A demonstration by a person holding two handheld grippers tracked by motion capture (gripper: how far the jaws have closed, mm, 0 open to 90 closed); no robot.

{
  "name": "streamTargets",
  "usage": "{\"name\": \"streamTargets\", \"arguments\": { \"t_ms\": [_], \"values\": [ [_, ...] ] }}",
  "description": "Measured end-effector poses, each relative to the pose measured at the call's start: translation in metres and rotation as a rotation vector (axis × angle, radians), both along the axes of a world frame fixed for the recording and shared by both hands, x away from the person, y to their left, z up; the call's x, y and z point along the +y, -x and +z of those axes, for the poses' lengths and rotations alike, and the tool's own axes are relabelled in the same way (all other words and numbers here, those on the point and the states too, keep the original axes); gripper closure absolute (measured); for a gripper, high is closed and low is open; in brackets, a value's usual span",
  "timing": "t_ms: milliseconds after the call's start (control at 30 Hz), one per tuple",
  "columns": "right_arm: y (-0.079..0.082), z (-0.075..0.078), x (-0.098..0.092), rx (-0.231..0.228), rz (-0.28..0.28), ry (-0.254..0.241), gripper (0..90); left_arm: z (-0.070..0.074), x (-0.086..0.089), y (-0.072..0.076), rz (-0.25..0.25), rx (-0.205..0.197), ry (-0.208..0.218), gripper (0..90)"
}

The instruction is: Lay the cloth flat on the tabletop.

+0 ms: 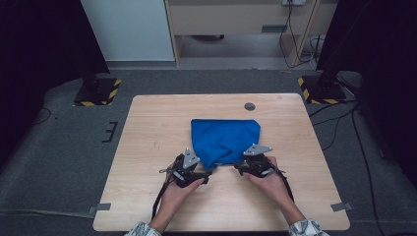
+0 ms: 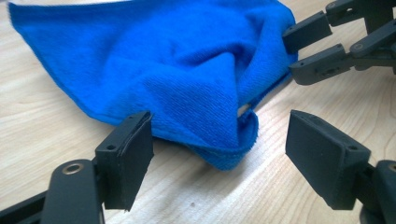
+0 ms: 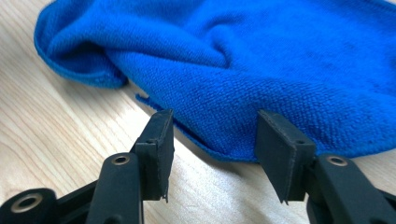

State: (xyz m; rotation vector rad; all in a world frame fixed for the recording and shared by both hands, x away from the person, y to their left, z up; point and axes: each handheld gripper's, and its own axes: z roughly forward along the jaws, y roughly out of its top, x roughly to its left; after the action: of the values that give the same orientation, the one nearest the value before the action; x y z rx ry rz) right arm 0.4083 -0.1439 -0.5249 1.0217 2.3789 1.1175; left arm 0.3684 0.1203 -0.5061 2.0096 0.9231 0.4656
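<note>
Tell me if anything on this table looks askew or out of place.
The blue cloth is not folded square: its near edge is bunched and puckered, with one corner curled over. The left gripper and right gripper sit open at that edge. Nothing is spilled or damaged.

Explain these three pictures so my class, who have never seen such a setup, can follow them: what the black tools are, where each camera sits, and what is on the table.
A person holds a hand tool in each hand: the left gripper and the right gripper, each with two black jaws. One camera looks down from above; the other two ride on the grippers and look along their jaws. On the wooden table lies a crumpled blue cloth. Both grippers are open at its near edge: the cloth's folded corner lies between the left one's jaws, its hem between the right one's. Neither holds anything.
</note>
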Motion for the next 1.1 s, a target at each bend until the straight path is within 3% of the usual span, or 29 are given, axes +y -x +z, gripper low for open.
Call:
{"name": "streamTargets", "arguments": {
  "t_ms": [233,400,533,667,733,867,1100],
  "values": [
    [-0.001,-0.006,0.000,0.019,-0.004,0.038,62.8,-0.009,-0.001,-0.007,-0.005,0.031,-0.048,29.3],
    [0.000,-0.007,0.000,0.006,-0.001,0.051,72.6,-0.013,-0.006,-0.009,-0.044,0.046,-0.108,46.1],
    [0.000,-0.009,-0.002,-0.004,-0.006,0.044,83.1,-0.010,-0.006,-0.013,-0.046,0.031,-0.119,60.2],
    [-0.001,-0.009,-0.003,0.001,-0.015,0.023,86.0,-0.007,0.001,-0.020,-0.047,0.038,-0.089,77.0],
    [0.000,-0.007,-0.005,0.009,-0.008,0.017,86.1,-0.005,0.005,-0.020,-0.036,0.034,-0.071,81.2],
    [0.003,0.004,-0.018,0.020,-0.008,-0.028,86.1,0.003,0.015,-0.019,-0.013,0.028,-0.018,84.0],
    [0.008,0.015,-0.043,0.054,-0.006,-0.068,86.1,0.007,0.028,-0.021,0.023,0.038,0.018,85.4]
  ]
}}
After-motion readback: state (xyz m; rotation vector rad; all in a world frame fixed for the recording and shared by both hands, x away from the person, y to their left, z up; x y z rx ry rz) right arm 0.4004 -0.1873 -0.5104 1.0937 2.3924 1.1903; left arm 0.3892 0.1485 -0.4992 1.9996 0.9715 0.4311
